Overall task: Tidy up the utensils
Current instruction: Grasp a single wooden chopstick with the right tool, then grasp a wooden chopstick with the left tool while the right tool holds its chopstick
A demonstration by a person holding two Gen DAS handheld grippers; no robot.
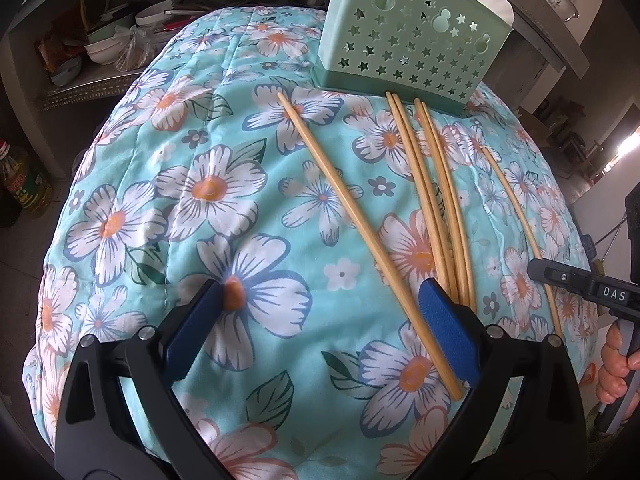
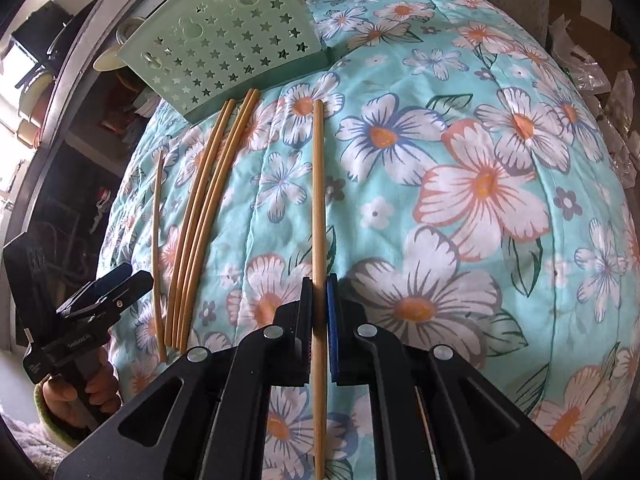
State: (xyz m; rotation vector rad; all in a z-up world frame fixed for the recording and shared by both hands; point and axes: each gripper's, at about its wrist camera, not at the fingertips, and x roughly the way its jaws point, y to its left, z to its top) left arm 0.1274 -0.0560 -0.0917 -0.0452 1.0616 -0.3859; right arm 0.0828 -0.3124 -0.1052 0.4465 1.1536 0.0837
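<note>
white letters "das" on a black claw body [image 1: 614,294], bottle [image 1: 24,184] label unreadable

Black tool [image 2: 319,308], blue pads [image 1: 448,332]

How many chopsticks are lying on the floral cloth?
6: one chopstick in the shut right claw, four bundled beside it, one apart past them; more may hide in the green holder.

You have six slim tan bamboo chopsticks [image 2: 318,200] on the floral cloth [image 2: 480,184]. You have one pale green star-punched plastic holder [image 2: 224,48] behind them.
</note>
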